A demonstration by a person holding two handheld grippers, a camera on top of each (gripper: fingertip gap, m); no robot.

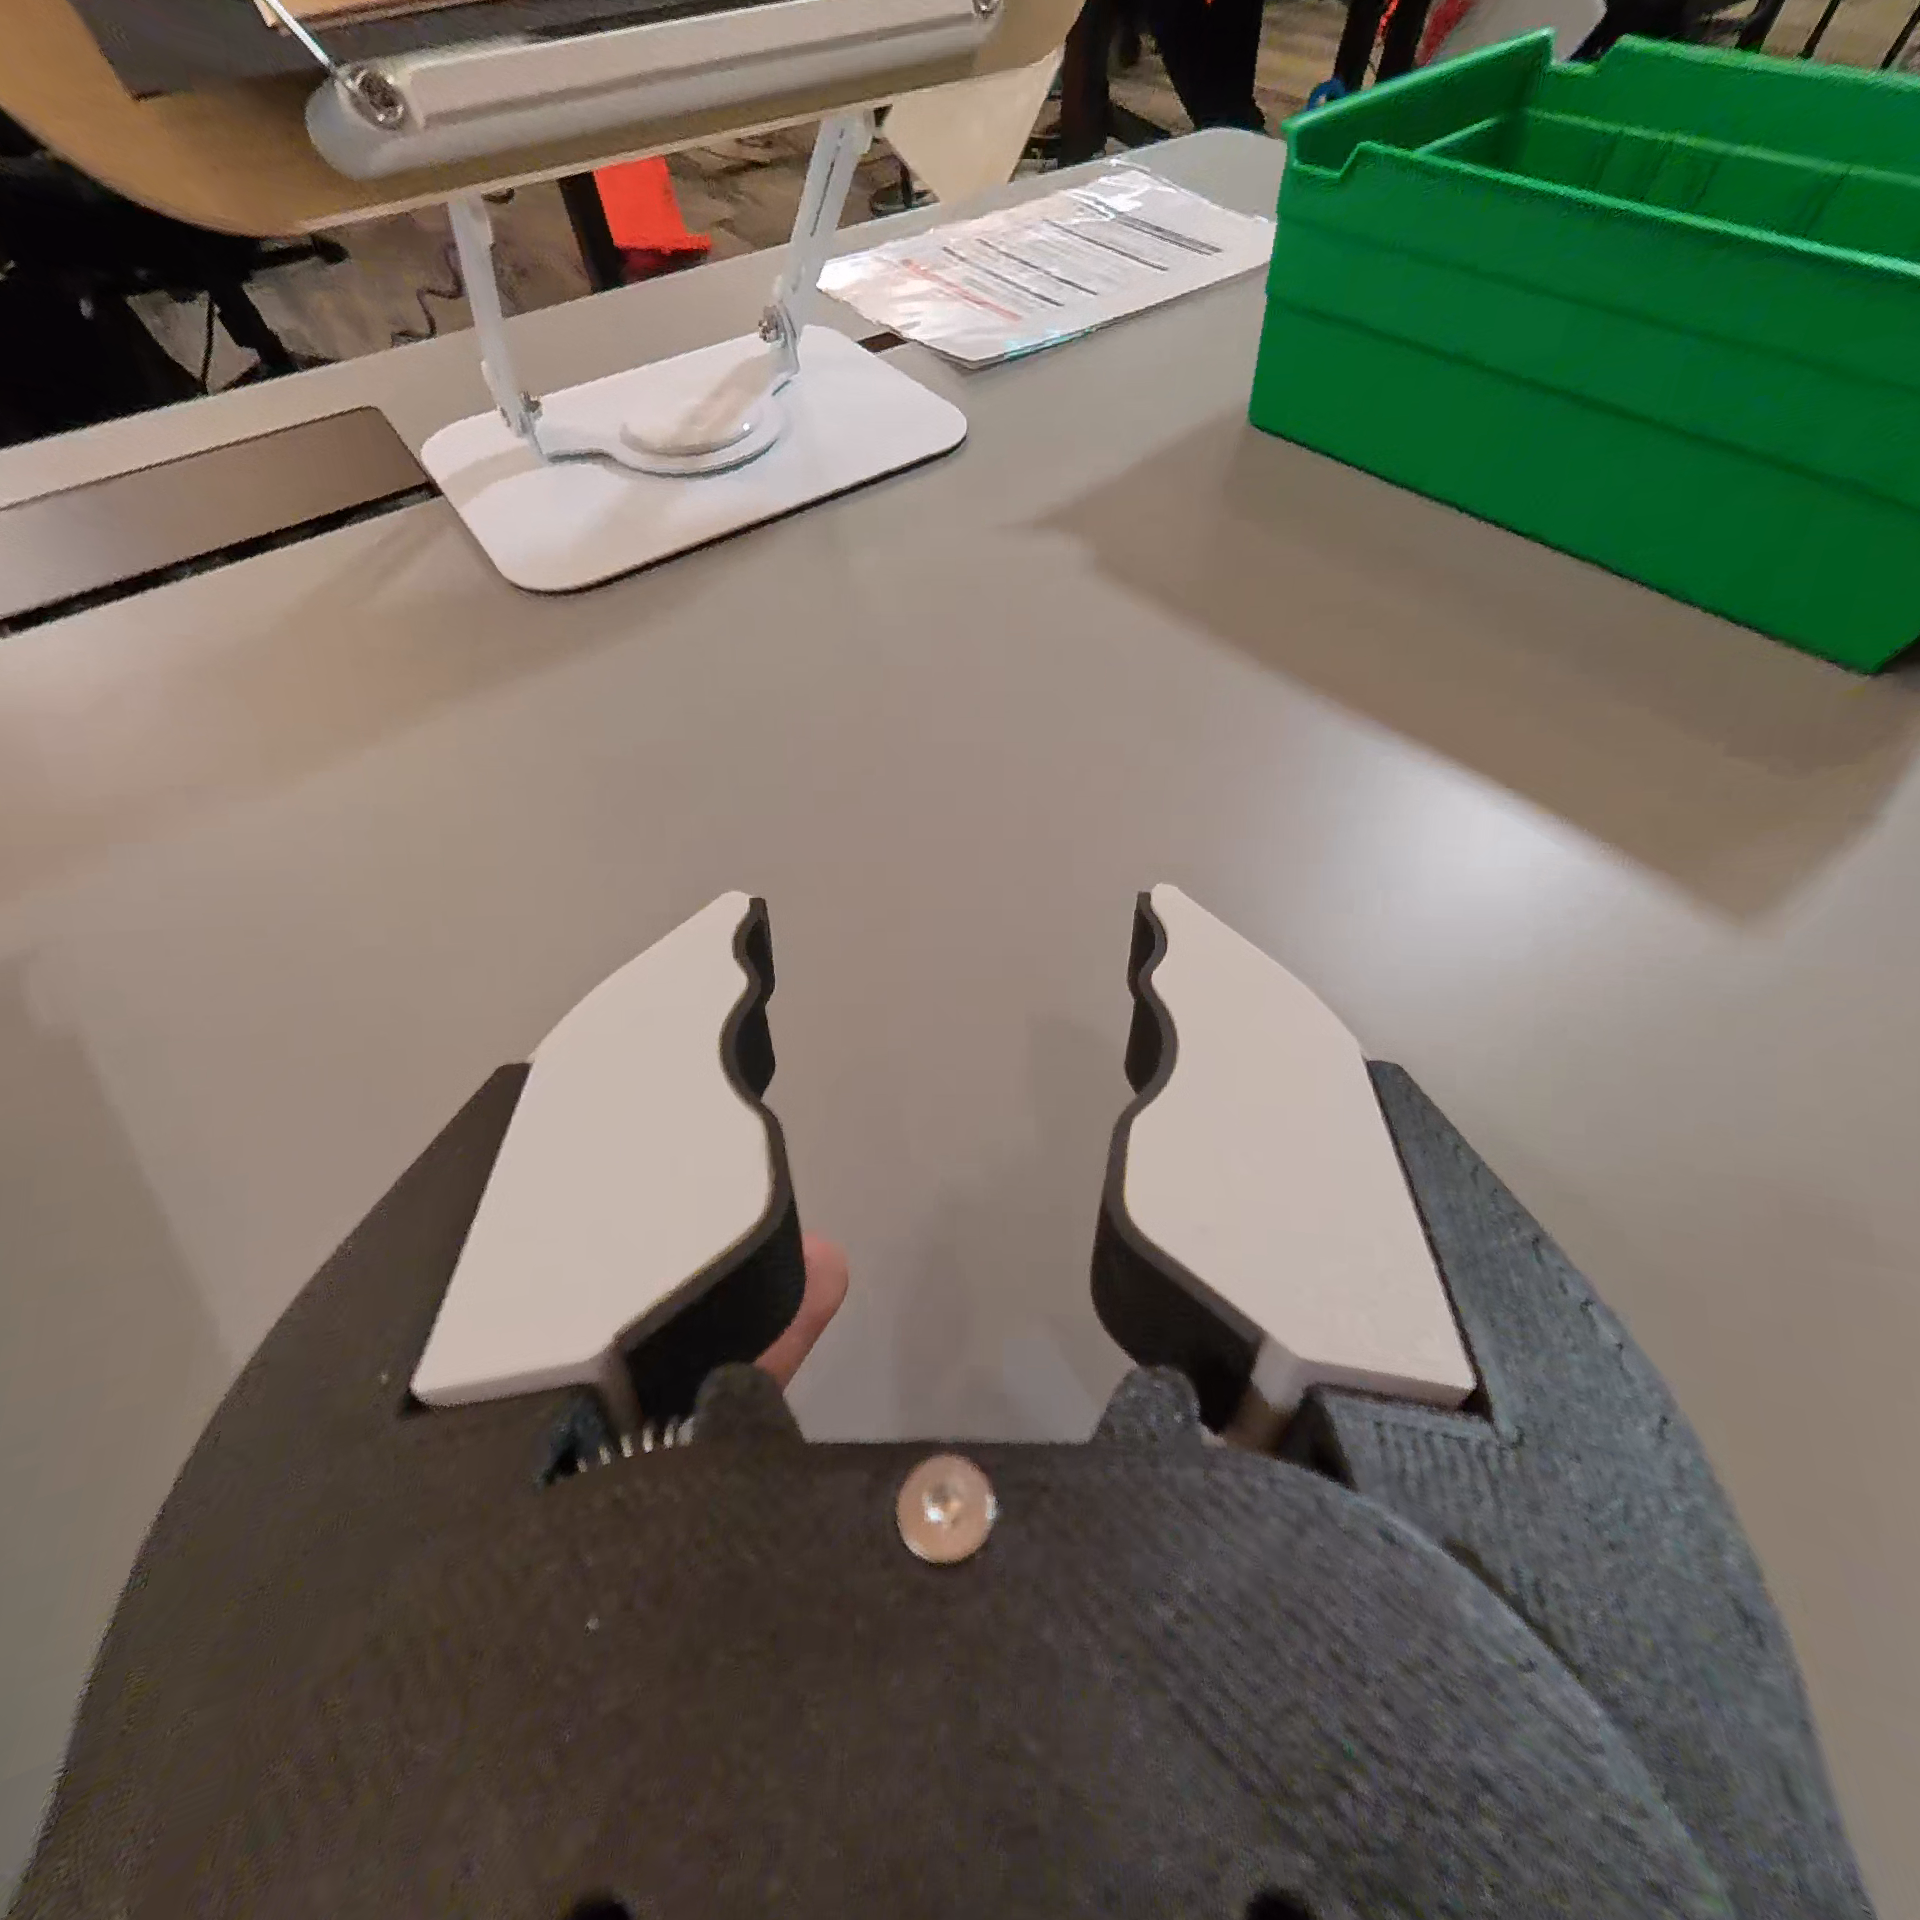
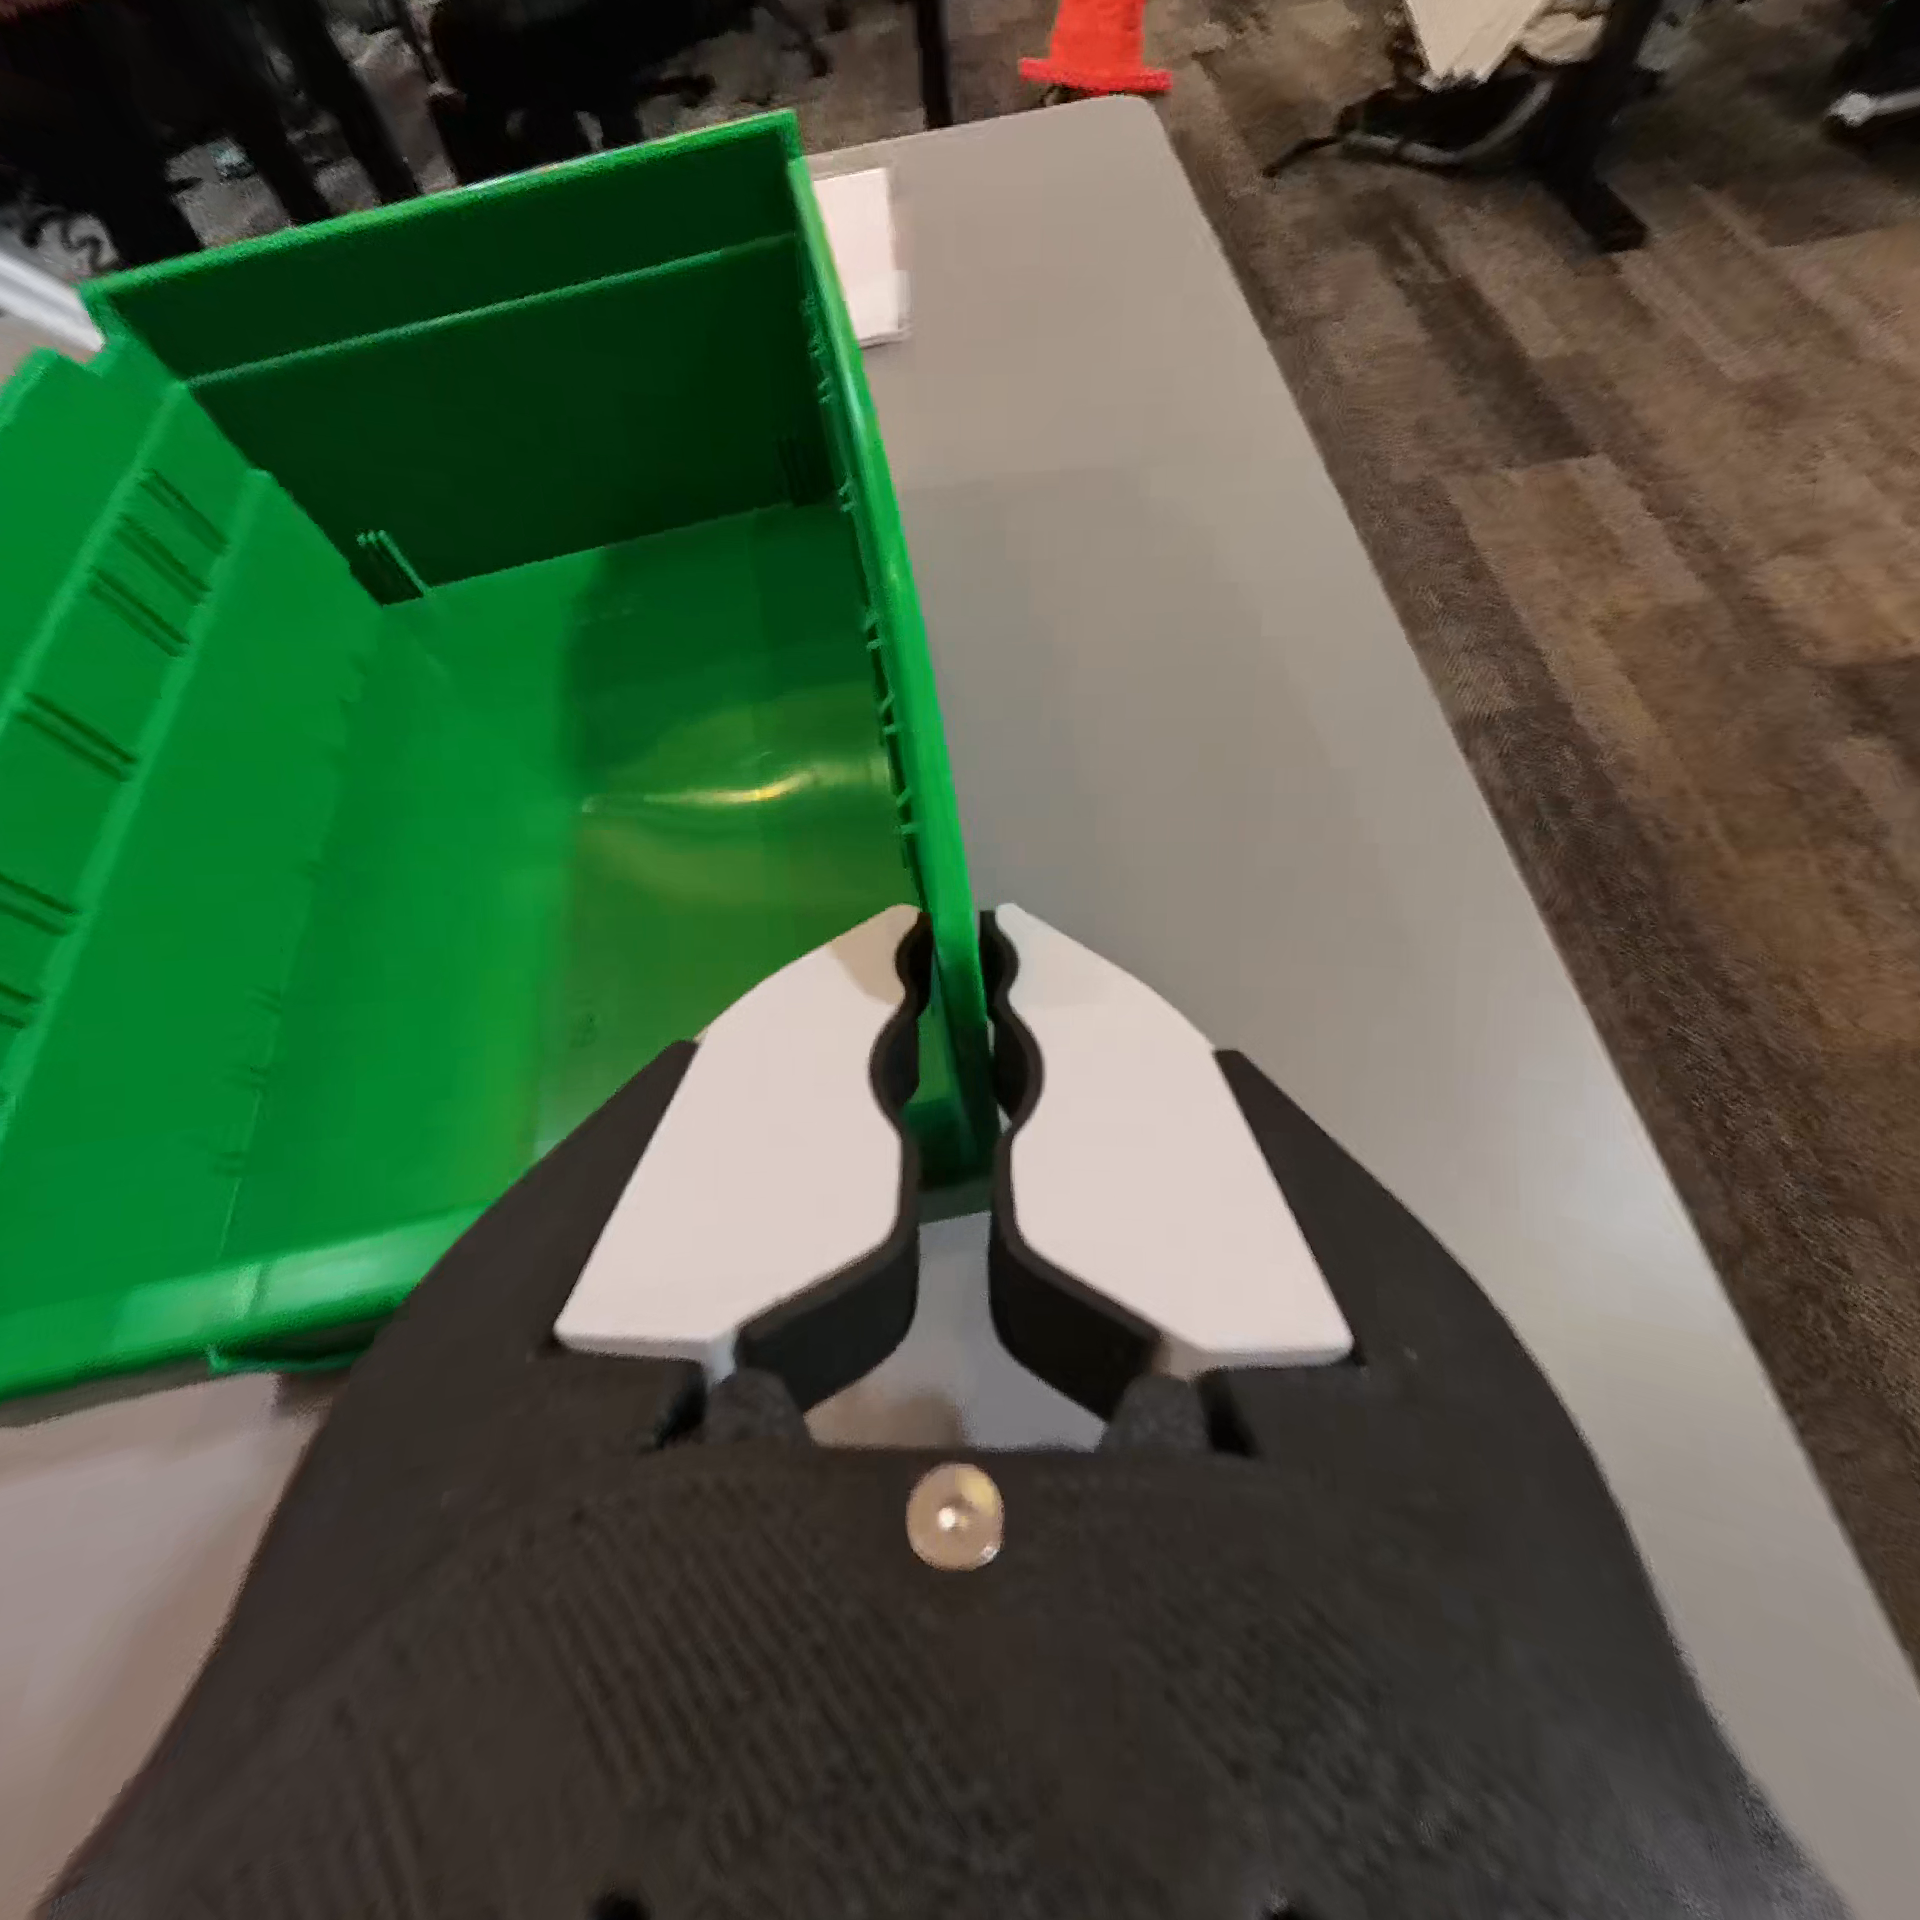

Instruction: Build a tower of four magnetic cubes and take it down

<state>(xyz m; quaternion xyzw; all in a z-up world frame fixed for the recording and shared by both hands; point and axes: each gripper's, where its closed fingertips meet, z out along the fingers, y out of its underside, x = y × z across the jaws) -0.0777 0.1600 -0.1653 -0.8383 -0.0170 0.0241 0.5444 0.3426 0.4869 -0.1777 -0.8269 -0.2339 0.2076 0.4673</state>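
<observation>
Green bin [image 2: 468,727], nothing visible inside, wall pinched by right hand-held gripper [image 2: 954,930].

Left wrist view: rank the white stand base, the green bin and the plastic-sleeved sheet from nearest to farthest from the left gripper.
From the left gripper, jaws open over bare table:
1. White stand base, ahead and slightly left.
2. Green bin, ahead to the right; its near corner is about as close as the base, so these two are hard to separate.
3. Plastic-sleeved sheet, plainly farthest, behind the base near the far edge.
</observation>
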